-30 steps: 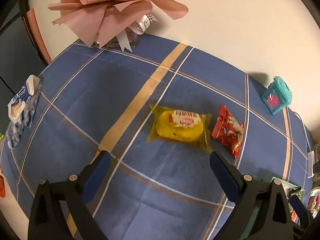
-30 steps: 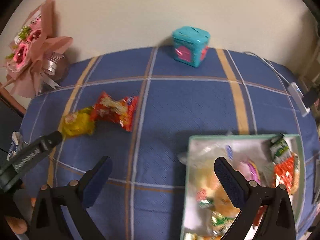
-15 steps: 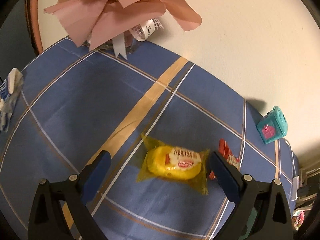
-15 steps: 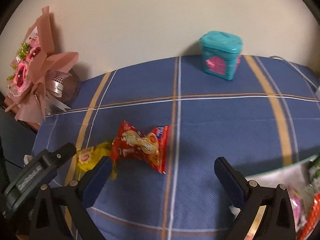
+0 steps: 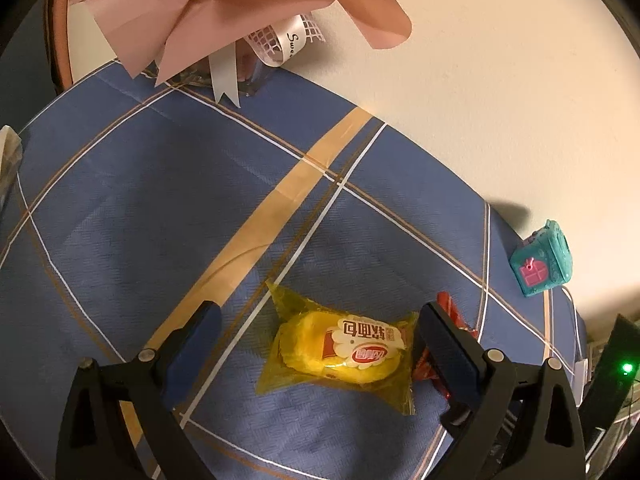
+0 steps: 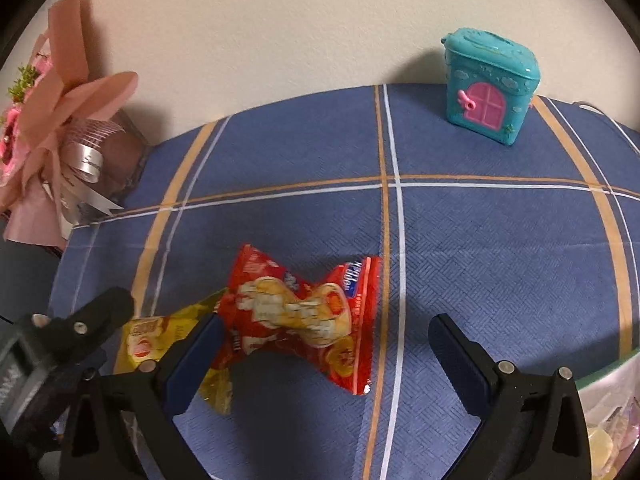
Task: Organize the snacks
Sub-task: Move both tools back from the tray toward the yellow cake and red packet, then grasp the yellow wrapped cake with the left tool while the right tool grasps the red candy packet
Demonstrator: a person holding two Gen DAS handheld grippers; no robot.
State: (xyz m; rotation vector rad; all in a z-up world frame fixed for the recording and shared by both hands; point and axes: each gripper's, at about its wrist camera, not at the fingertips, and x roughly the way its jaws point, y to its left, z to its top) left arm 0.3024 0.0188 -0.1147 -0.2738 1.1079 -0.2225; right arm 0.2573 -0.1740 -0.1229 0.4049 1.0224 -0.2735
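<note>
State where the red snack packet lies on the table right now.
In the right wrist view, the red snack packet lies on the blue tablecloth between the open right jaws, its left end overlapping the yellow bread packet.

On the bench (image 6: 480,240) two snack packs lie side by side, touching: the bread pack (image 5: 344,354) on the left, the crisp pack (image 6: 300,316) on the right. The left claw (image 5: 316,340) stands over the bread pack, the right claw (image 6: 324,344) over the crisp pack. A bouquet (image 6: 52,128) stands far left against the wall, a toy house box (image 6: 490,90) far right. A tray (image 6: 608,420) of snacks sits near right.
</note>
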